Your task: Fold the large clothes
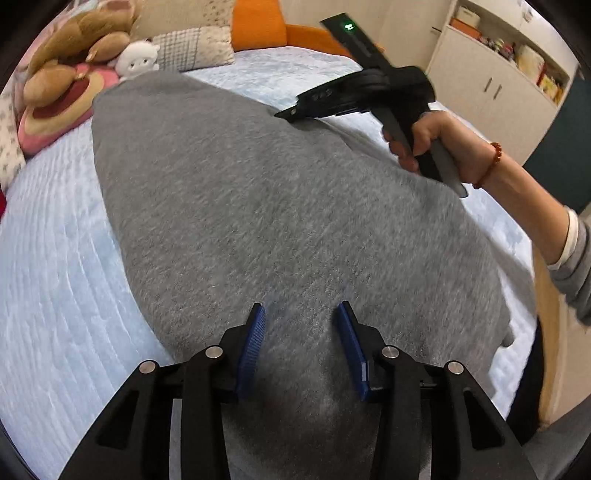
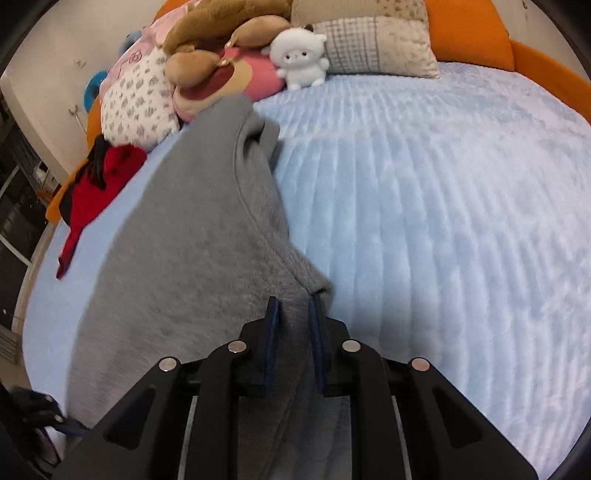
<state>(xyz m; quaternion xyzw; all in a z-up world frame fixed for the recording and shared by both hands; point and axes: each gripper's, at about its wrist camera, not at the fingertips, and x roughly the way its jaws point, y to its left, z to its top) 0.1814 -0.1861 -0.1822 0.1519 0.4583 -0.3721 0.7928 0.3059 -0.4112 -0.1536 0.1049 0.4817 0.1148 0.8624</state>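
Observation:
A large grey sweatshirt (image 1: 258,206) lies spread on the light blue bed cover (image 1: 55,280). My left gripper (image 1: 300,314) is open just above the cloth near its near end, with nothing between the blue pads. My right gripper (image 2: 293,306) is closed on a fold of the grey sweatshirt (image 2: 192,258) at its right edge, with cloth between the pads. In the left wrist view the right gripper (image 1: 291,112) rests at the far right edge of the sweatshirt, held by a hand (image 1: 436,144) with a red bead bracelet.
Plush toys (image 2: 229,44) and pillows (image 2: 376,44) line the head of the bed against an orange headboard (image 2: 469,33). A red garment (image 2: 99,184) lies at the bed's left edge. White cupboards (image 1: 491,74) stand to the right of the bed.

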